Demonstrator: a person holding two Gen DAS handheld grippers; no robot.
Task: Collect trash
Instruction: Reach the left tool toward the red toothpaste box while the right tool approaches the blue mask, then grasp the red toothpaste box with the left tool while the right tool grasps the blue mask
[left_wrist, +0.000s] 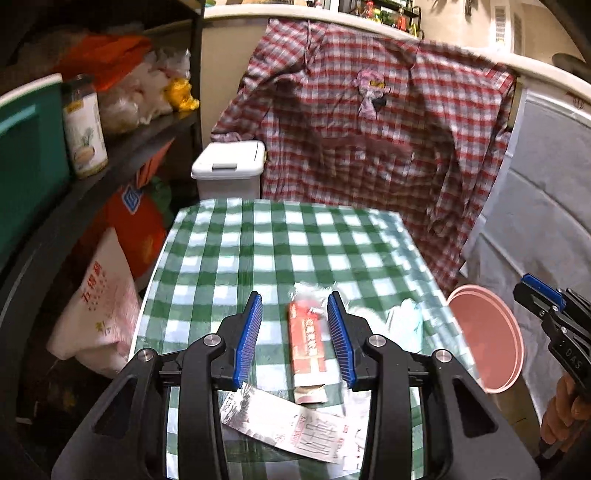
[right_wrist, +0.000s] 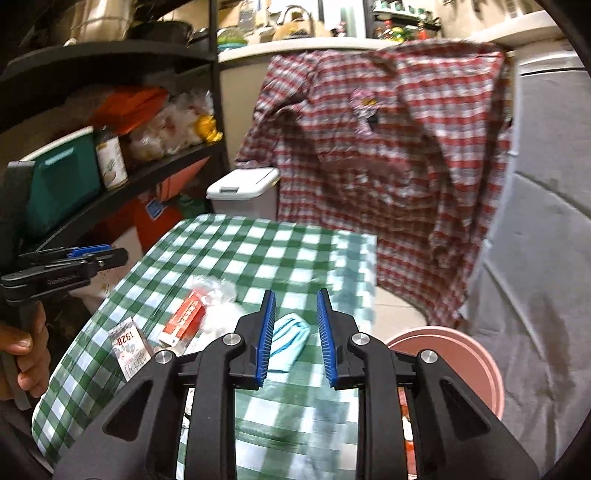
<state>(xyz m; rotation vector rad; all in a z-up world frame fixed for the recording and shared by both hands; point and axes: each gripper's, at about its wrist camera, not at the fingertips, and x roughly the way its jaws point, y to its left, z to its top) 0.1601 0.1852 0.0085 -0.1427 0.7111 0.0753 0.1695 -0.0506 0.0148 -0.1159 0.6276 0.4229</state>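
Trash lies on the checked desk (left_wrist: 236, 236): a receipt (left_wrist: 288, 424), a red carton (left_wrist: 306, 343) between the left tool's (left_wrist: 295, 332) parted, empty jaws, and a blue cloth (right_wrist: 288, 339) behind the right tool's (right_wrist: 295, 328) parted jaws. A pink bin (right_wrist: 461, 354) stands rightmost.

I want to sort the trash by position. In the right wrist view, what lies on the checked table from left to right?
Printed ticket → red carton → crumpled clear plastic → light blue cloth; past the table edge, the pink bin.
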